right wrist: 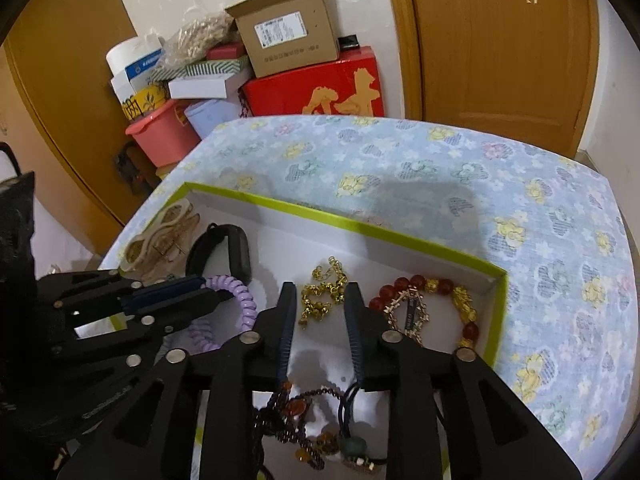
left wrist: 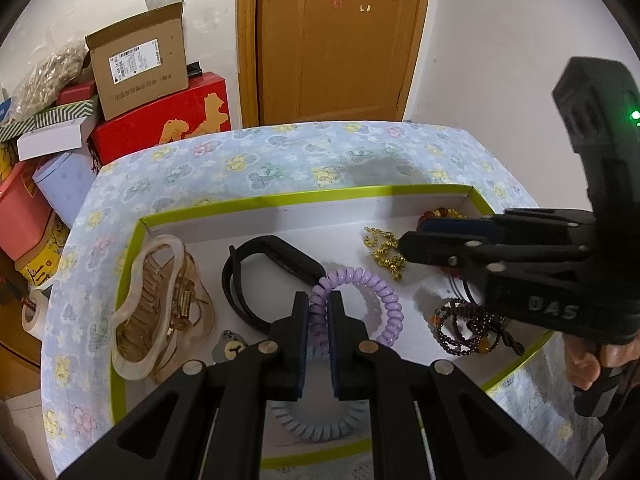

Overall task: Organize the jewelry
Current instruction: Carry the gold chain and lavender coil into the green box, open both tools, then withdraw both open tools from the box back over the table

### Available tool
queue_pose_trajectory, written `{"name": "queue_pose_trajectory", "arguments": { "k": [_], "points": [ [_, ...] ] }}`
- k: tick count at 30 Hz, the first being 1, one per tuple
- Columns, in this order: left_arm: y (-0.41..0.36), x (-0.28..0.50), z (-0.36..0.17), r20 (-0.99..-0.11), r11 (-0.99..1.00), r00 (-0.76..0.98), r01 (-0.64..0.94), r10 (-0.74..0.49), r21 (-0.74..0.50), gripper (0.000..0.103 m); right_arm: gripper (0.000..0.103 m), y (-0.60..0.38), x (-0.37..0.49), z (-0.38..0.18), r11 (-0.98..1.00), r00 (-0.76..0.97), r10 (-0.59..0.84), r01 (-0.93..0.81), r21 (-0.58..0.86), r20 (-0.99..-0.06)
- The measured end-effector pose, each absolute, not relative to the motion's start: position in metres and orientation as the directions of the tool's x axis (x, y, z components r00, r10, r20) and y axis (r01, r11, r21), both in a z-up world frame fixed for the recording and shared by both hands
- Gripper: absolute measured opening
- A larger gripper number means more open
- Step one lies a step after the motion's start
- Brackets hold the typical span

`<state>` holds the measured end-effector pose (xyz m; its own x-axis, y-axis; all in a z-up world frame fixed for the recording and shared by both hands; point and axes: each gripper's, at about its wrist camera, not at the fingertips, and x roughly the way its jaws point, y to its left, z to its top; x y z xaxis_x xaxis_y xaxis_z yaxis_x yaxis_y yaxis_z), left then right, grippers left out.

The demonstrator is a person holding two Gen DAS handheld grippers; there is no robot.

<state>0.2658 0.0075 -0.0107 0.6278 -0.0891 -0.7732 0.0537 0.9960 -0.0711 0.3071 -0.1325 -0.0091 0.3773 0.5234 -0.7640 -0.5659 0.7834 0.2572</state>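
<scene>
A white tray with a green rim on the flowered table holds the jewelry. My left gripper is shut on a purple spiral hair tie. A second, paler spiral tie lies under it. My right gripper is open and empty above a gold chain. A red and gold bead bracelet, a dark bead necklace, a black wristband and a beige hair claw lie in the tray.
The table carries a blue flowered cloth. Stacked boxes and a pink bin stand behind the table's left side, by a wooden door. A tape roll lies left of the table.
</scene>
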Motion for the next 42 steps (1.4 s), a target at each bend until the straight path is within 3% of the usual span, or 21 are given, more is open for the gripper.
{"name": "queue_pose_trajectory", "arguments": {
  "k": [9,13,19,22,25,42],
  "points": [
    [0.002,0.268,-0.011,-0.783,0.999,0.62,0.05,-0.047,-0.021,0.011,0.03,-0.145,0.287,-0.002,0.786,0.394,0.535,-0.557,0.268,-0.748],
    [0.002,0.267,-0.01,-0.792,0.999,0.61,0.045,-0.042,-0.018,0.02,0.03,-0.15,0.278,0.003,0.786,0.408,0.537,-0.559,0.264,-0.738],
    [0.007,0.252,0.001,-0.781,0.999,0.624,0.023,-0.04,-0.033,0.022,0.03,-0.161,0.261,0.015,0.799,0.439,0.529,-0.546,0.252,-0.726],
    [0.01,0.235,0.009,-0.769,0.999,0.637,0.015,-0.044,-0.045,0.022,0.031,-0.168,0.245,0.02,0.813,0.463,0.511,-0.533,0.233,-0.724],
    [0.011,0.214,0.015,-0.76,0.998,0.648,0.002,-0.052,-0.067,0.023,0.038,-0.173,0.222,0.027,0.83,0.491,0.486,-0.519,0.206,-0.723],
    [0.001,0.083,0.03,-0.727,0.996,0.687,-0.061,-0.01,-0.072,0.023,0.04,-0.193,0.089,0.042,0.872,0.564,0.406,-0.475,0.12,-0.719]
  ]
}}
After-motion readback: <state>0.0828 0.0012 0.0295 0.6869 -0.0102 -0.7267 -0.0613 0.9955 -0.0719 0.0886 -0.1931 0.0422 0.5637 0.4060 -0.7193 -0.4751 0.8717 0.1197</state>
